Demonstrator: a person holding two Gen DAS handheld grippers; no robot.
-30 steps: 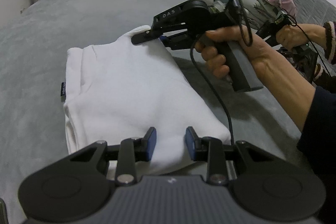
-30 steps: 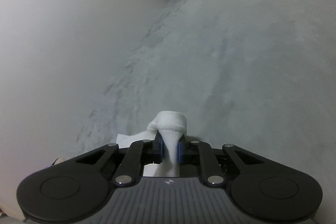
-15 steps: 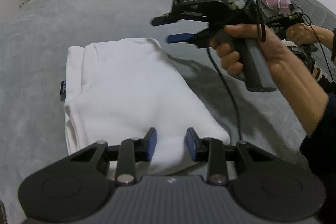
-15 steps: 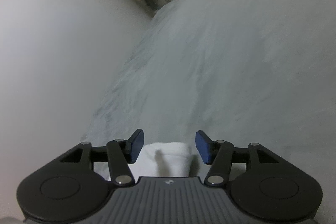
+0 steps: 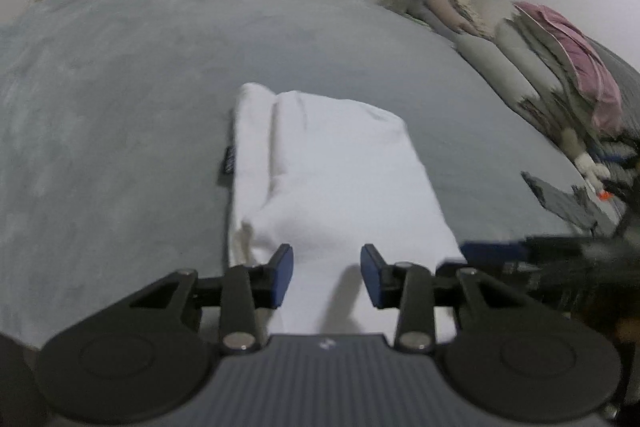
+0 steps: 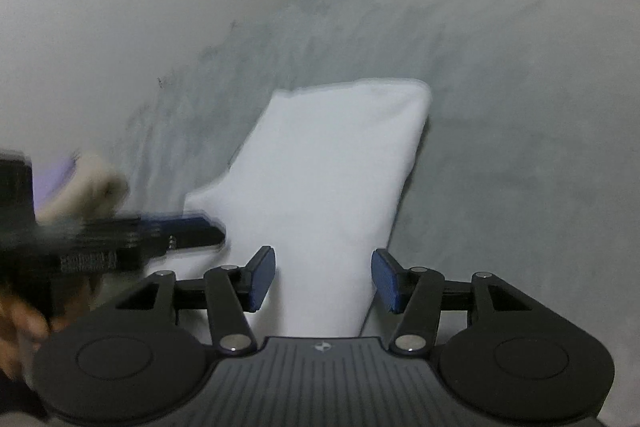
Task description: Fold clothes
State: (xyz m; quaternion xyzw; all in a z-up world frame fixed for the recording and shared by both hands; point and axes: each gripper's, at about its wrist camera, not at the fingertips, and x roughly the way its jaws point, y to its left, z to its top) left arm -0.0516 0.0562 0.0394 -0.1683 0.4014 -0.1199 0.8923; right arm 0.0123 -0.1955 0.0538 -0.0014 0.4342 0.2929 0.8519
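A white garment [image 5: 336,163] lies folded into a thick oblong on a grey bed [image 5: 120,87], moments after the right claw [image 6: 323,279] let go of the bunched corner it was pinching a second ago. Its blue pads now stand spread with nothing pressed between them, the near end of the garment lying just ahead of and below the gap. The right claw has also swung from the far corner to the near end, where it shows in the left wrist view as a blurred dark shape beside the cloth. The left claw [image 5: 326,277] has just been opening a little; its pads are apart, astride the near edge of the garment without gripping it. With both claws free and the cloth at rest, this fold looks finished; what probably remains is a squaring-up or a move to the next piece.

The cloth is soft, matt knit, stacked in several layers with rounded, puffy edges; a narrower layer peeks out on the left, where a small dark label [image 5: 228,165] sticks out. The bed cover is a plush, faintly mottled grey. Beyond the right claw's side, bedding with a pink blanket [image 5: 576,67] is heaped up.
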